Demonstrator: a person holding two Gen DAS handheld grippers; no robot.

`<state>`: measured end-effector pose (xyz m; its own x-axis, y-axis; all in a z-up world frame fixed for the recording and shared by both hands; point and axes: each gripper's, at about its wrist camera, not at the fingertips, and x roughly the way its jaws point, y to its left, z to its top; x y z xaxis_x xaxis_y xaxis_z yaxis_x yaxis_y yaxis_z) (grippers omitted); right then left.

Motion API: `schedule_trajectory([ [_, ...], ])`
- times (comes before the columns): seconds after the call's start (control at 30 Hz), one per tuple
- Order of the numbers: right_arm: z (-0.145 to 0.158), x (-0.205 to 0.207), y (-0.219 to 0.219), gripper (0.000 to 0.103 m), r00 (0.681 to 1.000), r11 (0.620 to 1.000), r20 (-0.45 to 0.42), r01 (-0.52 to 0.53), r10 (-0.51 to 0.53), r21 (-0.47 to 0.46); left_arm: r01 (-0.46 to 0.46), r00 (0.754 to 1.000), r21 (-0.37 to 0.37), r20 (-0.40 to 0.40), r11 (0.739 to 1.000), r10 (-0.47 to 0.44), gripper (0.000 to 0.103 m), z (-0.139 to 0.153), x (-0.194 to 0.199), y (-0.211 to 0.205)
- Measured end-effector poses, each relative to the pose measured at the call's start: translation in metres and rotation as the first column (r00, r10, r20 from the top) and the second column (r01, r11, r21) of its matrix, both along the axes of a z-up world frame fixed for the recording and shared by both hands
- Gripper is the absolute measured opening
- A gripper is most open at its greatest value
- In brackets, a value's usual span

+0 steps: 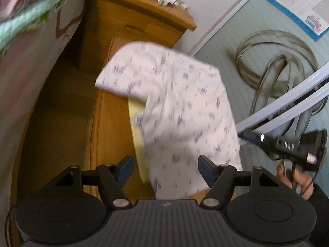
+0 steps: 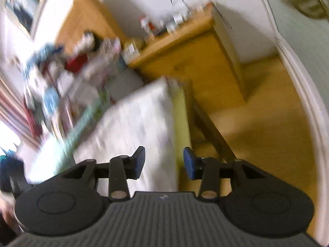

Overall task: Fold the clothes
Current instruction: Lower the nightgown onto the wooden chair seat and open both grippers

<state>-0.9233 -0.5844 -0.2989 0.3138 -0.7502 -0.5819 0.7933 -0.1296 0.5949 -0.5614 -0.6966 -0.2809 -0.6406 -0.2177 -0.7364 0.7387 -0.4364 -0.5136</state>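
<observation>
Two grippers, jaws apart, empty | left gripper (image 1: 164, 169), right gripper (image 2: 163, 163) | patterned garment (image 1: 176, 111) blurred | wooden cabinet (image 1: 131, 30) behind garment | wood floor (image 2: 261, 127) beside cabinet

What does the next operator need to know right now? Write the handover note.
Left tool: open, empty, aimed at the white patterned garment.
Right tool: open, empty, over the same garment.
Garment lies on a yellow surface next to the wooden cabinet; both views are motion-blurred, so how far it is folded cannot be told.
Done: nothing certain beyond the garment being laid down and released.
Left: check the folds, finish if needed, then take any further clothes.
</observation>
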Motion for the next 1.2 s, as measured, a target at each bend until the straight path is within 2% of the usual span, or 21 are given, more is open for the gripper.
schedule_trajectory([
  [0.1,-0.015,0.010,0.018,0.043,1.000,0.998,0.019,-0.017,0.016,0.058,-0.006,1.000,0.031,0.003,1.000,0.006,0.071,-0.005,0.000,0.006],
  [0.17,-0.017,0.018,0.021,0.035,1.000,0.998,0.029,-0.012,0.010,0.065,-0.010,1.000,0.040,0.008,0.999,0.010,0.078,-0.006,0.002,0.009],
  [0.2,-0.016,0.022,0.021,0.024,1.000,0.998,0.031,-0.009,0.007,0.068,-0.013,1.000,0.044,0.011,0.999,0.012,0.079,-0.006,0.003,0.010],
  [0.27,-0.013,0.030,0.023,0.023,1.000,0.997,0.029,-0.002,0.000,0.071,-0.017,1.000,0.053,0.017,0.998,0.017,0.082,-0.006,0.005,0.013],
  [0.3,-0.011,0.034,0.024,0.020,1.000,0.997,0.021,0.001,-0.003,0.071,-0.020,1.000,0.057,0.020,0.998,0.019,0.081,-0.006,0.006,0.014],
  [0.33,-0.007,0.037,0.024,0.013,1.000,0.997,0.025,0.005,-0.007,0.071,-0.022,1.000,0.061,0.023,0.998,0.021,0.070,-0.006,0.007,0.015],
  [0.37,0.000,0.040,0.025,0.007,0.999,0.998,0.051,0.001,-0.004,0.061,-0.024,0.999,0.066,0.026,0.998,0.023,0.063,-0.006,0.008,0.016],
  [0.4,0.008,0.044,0.029,0.006,0.997,0.999,0.078,-0.013,0.010,0.037,-0.027,0.999,0.070,0.029,0.997,0.025,0.059,-0.006,0.009,0.018],
  [0.43,0.016,0.049,0.034,0.006,0.995,1.000,0.097,-0.027,0.026,0.009,-0.029,0.999,0.074,0.032,0.997,0.027,0.053,-0.006,0.010,0.019],
  [0.5,0.024,0.057,0.043,0.006,0.990,0.999,0.133,-0.049,0.051,-0.021,-0.034,0.999,0.083,0.038,0.996,0.031,0.052,-0.006,0.012,0.021],
  [0.67,-0.016,0.057,0.053,0.005,0.975,0.989,0.222,-0.060,0.028,0.135,-0.043,0.999,0.097,0.037,0.994,0.039,0.048,-0.007,0.022,0.031],
  [0.73,-0.014,0.057,0.058,0.014,0.972,0.988,0.235,-0.054,0.019,0.145,-0.056,0.998,0.102,0.021,0.993,0.054,0.048,-0.008,0.030,0.035],
  [0.8,0.003,0.058,0.063,0.015,0.986,0.994,0.168,-0.023,0.005,0.108,-0.065,0.998,0.099,0.007,0.993,0.065,0.050,-0.007,0.037,0.038],
  [0.87,0.031,0.067,0.064,0.015,0.998,1.000,0.052,-0.023,0.022,0.011,-0.074,0.997,0.083,0.002,0.994,0.074,0.054,-0.002,0.044,0.042],
  [0.93,0.055,0.081,0.057,0.015,0.996,0.992,0.027,-0.076,0.079,-0.102,-0.089,0.996,0.061,-0.007,0.994,0.090,0.056,0.004,0.050,0.047],
  [1.0,0.067,0.101,0.044,0.017,0.987,0.974,0.027,-0.153,0.159,-0.168,-0.109,0.994,0.041,-0.016,0.993,0.110,0.059,0.010,0.056,0.051],
  [1.03,0.068,0.113,0.034,0.020,0.980,0.965,0.025,-0.191,0.198,-0.179,-0.124,0.992,0.033,-0.015,0.992,0.124,0.060,0.013,0.061,0.053],
  [1.13,0.053,0.151,0.006,0.021,0.966,0.954,0.000,-0.257,0.260,-0.154,-0.163,0.987,0.012,-0.009,0.987,0.163,0.060,0.020,0.075,0.061],
  [1.2,0.038,0.173,-0.011,0.021,0.957,0.949,-0.005,-0.287,0.289,-0.131,-0.188,0.982,0.008,-0.007,0.982,0.188,0.064,0.022,0.087,0.066],
])
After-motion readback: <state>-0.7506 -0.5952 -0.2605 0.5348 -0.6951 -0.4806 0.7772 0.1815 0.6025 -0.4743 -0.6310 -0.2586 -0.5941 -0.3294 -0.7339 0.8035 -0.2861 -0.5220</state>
